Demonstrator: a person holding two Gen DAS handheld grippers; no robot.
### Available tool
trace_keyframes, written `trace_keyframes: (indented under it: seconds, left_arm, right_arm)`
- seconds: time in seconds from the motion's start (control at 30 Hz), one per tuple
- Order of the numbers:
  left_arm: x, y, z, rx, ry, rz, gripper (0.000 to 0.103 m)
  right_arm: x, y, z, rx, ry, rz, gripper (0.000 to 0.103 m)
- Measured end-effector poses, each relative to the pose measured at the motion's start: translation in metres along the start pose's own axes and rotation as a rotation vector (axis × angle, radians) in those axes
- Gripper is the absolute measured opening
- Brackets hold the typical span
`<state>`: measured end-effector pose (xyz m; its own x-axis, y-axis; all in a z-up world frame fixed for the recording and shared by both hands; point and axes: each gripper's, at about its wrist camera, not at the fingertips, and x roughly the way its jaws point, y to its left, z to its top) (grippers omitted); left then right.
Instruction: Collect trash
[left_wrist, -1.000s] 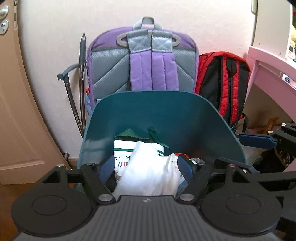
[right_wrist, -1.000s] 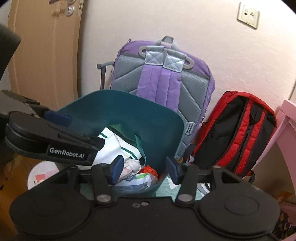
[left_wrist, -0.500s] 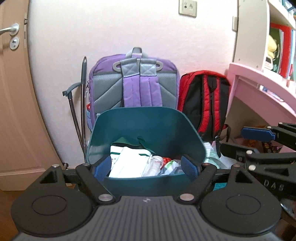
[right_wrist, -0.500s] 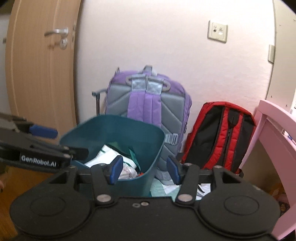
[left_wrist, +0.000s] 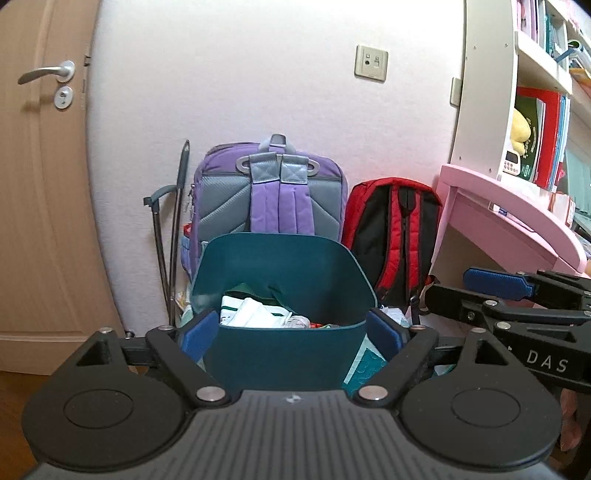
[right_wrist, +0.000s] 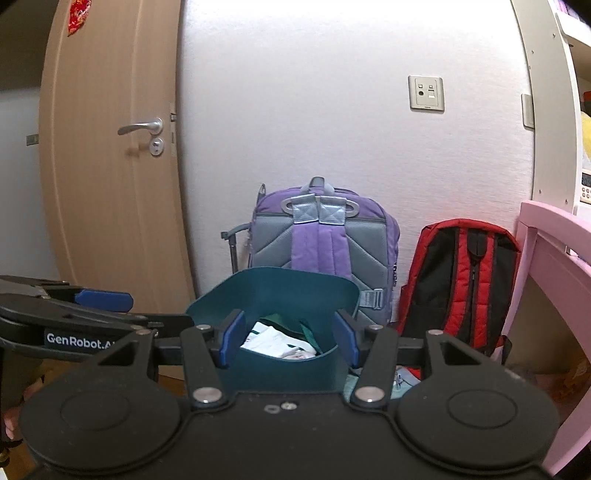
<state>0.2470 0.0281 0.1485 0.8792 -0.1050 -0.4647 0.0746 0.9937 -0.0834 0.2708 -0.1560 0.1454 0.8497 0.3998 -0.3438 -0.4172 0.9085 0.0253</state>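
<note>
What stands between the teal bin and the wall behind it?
The purple backpack stands between the teal bin and the wall, directly behind the bin, straps facing the cameras. Both wrist views show it.

- A white, lightly textured wall (left_wrist: 258, 92) fills the middle of both views, evenly lit and faintly pink near the desk.
- A beige wall socket plate (left_wrist: 371, 62) sits high on it.
- A light wooden door (right_wrist: 110, 166) stands at the left, with a silver lever handle (right_wrist: 142, 127) and a round lock below it; a red ornament (right_wrist: 75, 16) hangs near its top.
- A purple and grey backpack (left_wrist: 273, 195) leans upright against the wall, a red and black backpack (left_wrist: 393, 229) just beside it.
- A pink desk (left_wrist: 517, 225) stands at the right.
- Above it, white shelves (left_wrist: 535, 66) hold books and folders.
- Brown wooden floor (left_wrist: 14, 387) shows at lower left.
</note>
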Motion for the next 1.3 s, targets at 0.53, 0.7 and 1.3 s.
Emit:
trace_keyframes:
  seconds: [0.53,0.7,1.3]
  left_arm:
    - [-0.041,-0.015,-0.019,0.032,-0.026,0.035,0.098]
    - [-0.053,-0.018,-0.017,0.011,-0.035,0.026,0.098]
    - [-0.101,-0.017,-0.017,-0.017,-0.051,0.025,0.098]
  right_arm:
    - [-0.039,0.006,-0.010,0.041,-0.023,0.024,0.055]
    - [-0.050,0.008,-0.008,0.040,-0.020,0.025,0.056]
    - [-0.094,0.034,-0.003,0.001,-0.041,0.043,0.056]
